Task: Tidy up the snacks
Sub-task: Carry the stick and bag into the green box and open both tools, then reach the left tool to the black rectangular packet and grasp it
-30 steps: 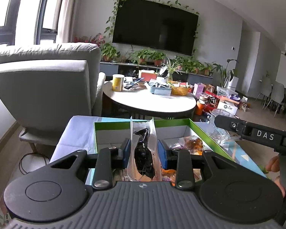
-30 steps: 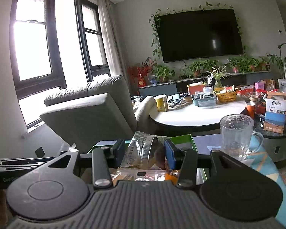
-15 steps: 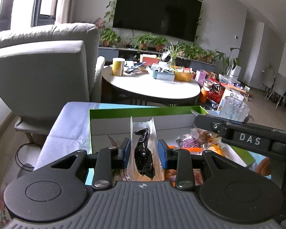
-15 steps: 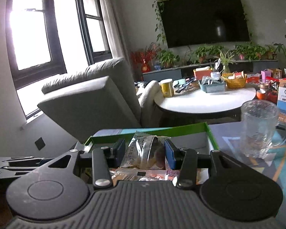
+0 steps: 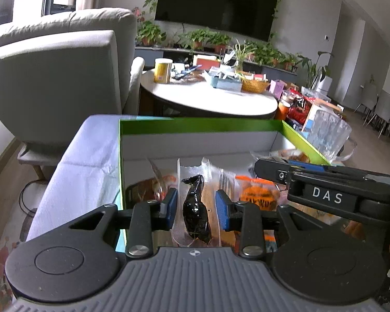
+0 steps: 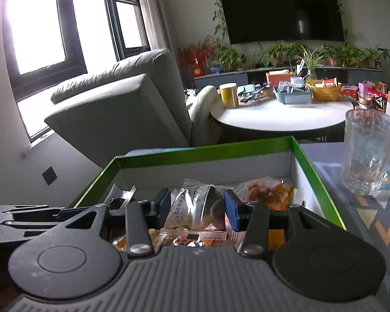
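Green-rimmed box (image 5: 200,126) holds loose snacks; left hand-held gripper (image 5: 196,206) clamps dark vacuum pack (image 5: 196,208), right hand-held gripper (image 6: 198,206) clamps clear pastry packet (image 6: 195,210), both over box. Risks: slick film slipping, grippers colliding, glass mug (image 6: 369,150) nearby getting knocked.

Holds the left gripper (image 5: 197,208) over the near left part of the green box (image 5: 195,126), blue pads pressed against both sides of an upright dark snack packet (image 5: 195,215). Holds the right gripper (image 6: 197,208) just beside it over the near right part of the same box, pointing much the same way, pads clamped on a crinkled pastry packet (image 6: 192,213).
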Motion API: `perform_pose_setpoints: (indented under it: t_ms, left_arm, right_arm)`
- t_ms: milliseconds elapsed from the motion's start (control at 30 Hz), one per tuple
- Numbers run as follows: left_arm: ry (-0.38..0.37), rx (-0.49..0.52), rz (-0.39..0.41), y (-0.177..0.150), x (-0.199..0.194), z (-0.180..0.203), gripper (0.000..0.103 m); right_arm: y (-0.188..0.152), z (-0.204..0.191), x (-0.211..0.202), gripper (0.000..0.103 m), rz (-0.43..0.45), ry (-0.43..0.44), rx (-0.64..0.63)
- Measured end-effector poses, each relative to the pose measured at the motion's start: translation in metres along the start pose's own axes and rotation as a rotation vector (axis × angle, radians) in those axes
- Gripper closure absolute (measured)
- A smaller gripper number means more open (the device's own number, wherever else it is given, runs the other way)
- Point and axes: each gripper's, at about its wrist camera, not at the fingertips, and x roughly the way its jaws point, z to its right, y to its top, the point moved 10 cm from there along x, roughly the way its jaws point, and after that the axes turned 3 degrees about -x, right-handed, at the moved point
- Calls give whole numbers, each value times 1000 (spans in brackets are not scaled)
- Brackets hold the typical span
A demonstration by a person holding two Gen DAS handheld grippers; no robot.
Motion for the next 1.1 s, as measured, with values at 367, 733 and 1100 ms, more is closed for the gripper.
perform_pose_setpoints:
  t_ms: [367, 733, 1100]
  left_arm:
    - [24, 2, -13, -11, -16, -3, 71]
    - [36, -23, 3, -21, -44, -12, 69]
    - [57, -9, 42, -28, -77, -8, 67]
  right_arm:
    - [-17, -10, -11, 58, -43, 14, -29]
    - [-28, -15, -29, 58, -53, 25, -48]
    - [-30, -13, -59, 58, 0, -8, -71]
